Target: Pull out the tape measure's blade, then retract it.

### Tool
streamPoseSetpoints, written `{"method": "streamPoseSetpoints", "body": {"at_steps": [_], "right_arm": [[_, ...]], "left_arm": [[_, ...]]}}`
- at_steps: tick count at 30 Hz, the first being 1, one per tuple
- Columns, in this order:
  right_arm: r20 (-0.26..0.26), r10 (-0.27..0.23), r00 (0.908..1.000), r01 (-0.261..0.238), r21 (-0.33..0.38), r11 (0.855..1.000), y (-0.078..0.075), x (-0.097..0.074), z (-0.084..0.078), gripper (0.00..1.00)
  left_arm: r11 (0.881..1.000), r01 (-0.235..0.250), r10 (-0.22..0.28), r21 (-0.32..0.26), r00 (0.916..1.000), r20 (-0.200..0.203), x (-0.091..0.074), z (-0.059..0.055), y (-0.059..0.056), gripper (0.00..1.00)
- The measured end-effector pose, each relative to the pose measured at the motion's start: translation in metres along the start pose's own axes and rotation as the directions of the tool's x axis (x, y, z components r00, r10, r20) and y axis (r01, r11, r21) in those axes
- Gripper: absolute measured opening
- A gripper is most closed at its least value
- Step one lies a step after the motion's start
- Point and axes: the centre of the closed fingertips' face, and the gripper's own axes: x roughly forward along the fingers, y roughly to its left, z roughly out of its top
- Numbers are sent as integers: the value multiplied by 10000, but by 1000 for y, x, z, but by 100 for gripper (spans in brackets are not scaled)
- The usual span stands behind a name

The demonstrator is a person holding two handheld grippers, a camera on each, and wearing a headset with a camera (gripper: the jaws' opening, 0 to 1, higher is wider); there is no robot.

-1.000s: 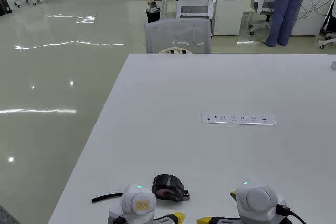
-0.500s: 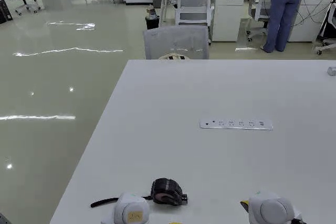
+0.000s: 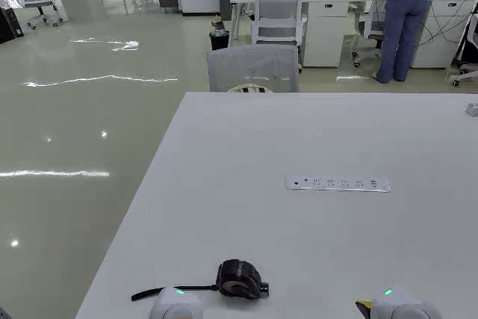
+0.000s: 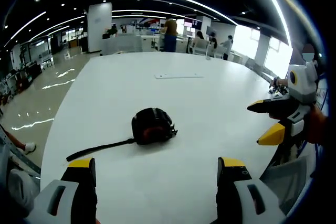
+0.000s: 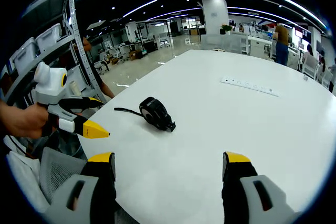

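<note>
A black tape measure (image 3: 240, 279) lies on the white table (image 3: 299, 140) near its front edge, blade in, with its black strap (image 3: 160, 291) trailing to the left. In the left gripper view the tape measure (image 4: 152, 126) sits ahead of my open left gripper (image 4: 156, 163), apart from its yellow-tipped jaws. The right gripper (image 4: 255, 124) enters from the right, open. In the right gripper view the tape measure (image 5: 155, 113) lies ahead and to the left of my open right gripper (image 5: 169, 157), and the left gripper (image 5: 102, 118) is held in a hand at the left. Nothing is between either pair of jaws.
A white power strip (image 3: 337, 184) lies flat mid-table. A grey chair (image 3: 252, 67) stands at the table's far edge. The table's left edge drops to a shiny floor. A person (image 3: 403, 13) stands at desks far back right. A small object (image 3: 472, 109) sits at the right edge.
The head camera has tilted up, so the grippers now sit at the very bottom of the picture. The tape measure has stayed in place on the table.
</note>
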Motion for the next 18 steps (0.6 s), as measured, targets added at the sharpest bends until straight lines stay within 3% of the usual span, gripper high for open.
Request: {"method": "streamPoseSetpoints", "body": {"at_steps": [7, 18], "right_arm": [[29, 0, 10000, 0, 45, 10000, 4, -13, 0, 89], [217, -147, 9997, 147, -13, 9999, 2, -34, 6, 91]], "left_arm": [[9999, 91, -91, -73, 10000, 14, -11, -3, -5, 93], [9994, 78, -74, -333, 9999, 108, -32, -5, -4, 93]]}}
